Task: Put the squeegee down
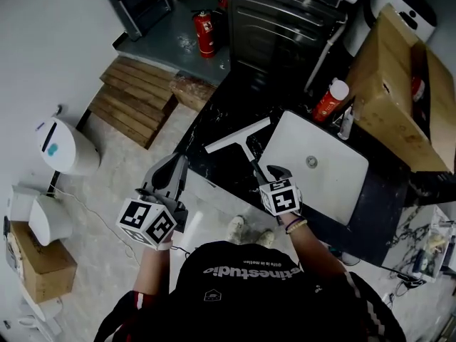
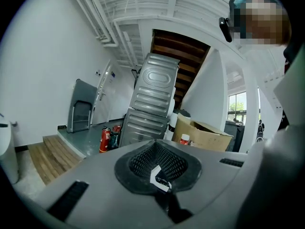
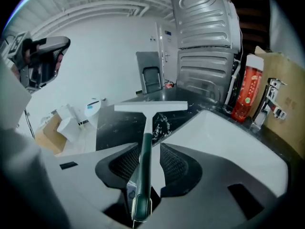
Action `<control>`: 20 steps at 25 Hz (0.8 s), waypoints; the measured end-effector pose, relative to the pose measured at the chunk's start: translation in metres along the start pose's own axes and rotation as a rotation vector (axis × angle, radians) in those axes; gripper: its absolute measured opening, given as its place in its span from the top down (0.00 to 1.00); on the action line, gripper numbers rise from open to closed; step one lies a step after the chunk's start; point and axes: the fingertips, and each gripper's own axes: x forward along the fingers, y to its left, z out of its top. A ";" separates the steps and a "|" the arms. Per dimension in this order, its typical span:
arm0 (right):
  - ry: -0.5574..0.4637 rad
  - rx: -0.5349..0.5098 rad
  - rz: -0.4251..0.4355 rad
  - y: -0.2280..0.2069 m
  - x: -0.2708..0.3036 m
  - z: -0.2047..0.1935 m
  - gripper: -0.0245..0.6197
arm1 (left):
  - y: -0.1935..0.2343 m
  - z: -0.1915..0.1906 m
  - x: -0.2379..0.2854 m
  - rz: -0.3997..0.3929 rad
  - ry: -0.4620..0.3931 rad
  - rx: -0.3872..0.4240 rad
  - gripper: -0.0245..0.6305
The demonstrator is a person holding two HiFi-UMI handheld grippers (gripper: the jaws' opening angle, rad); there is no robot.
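Countertop of black veined stone is carrying a white sink on its right, with a red bottle and a cardboard box crowding the far side. The squeegee is resting blade-down on the stone just left of the sink, its handle sitting loose between the parted jaws of the right gripper. The left gripper is hovering clenched and empty at the counter's near left corner, beside open pale floor and wooden steps.
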 end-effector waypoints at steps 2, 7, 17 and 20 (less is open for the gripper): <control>-0.048 0.019 -0.003 -0.005 -0.016 0.010 0.70 | -0.009 0.006 0.008 -0.024 -0.010 0.003 0.94; -0.240 0.076 -0.050 -0.030 -0.089 0.048 0.73 | -0.045 0.020 0.035 -0.125 -0.038 0.041 0.94; -0.723 0.169 -0.359 -0.131 -0.322 0.082 0.88 | -0.172 0.047 0.106 -0.405 -0.089 0.086 0.94; -0.784 0.193 -0.485 -0.154 -0.383 0.064 0.90 | -0.218 0.058 0.126 -0.497 -0.102 0.093 0.94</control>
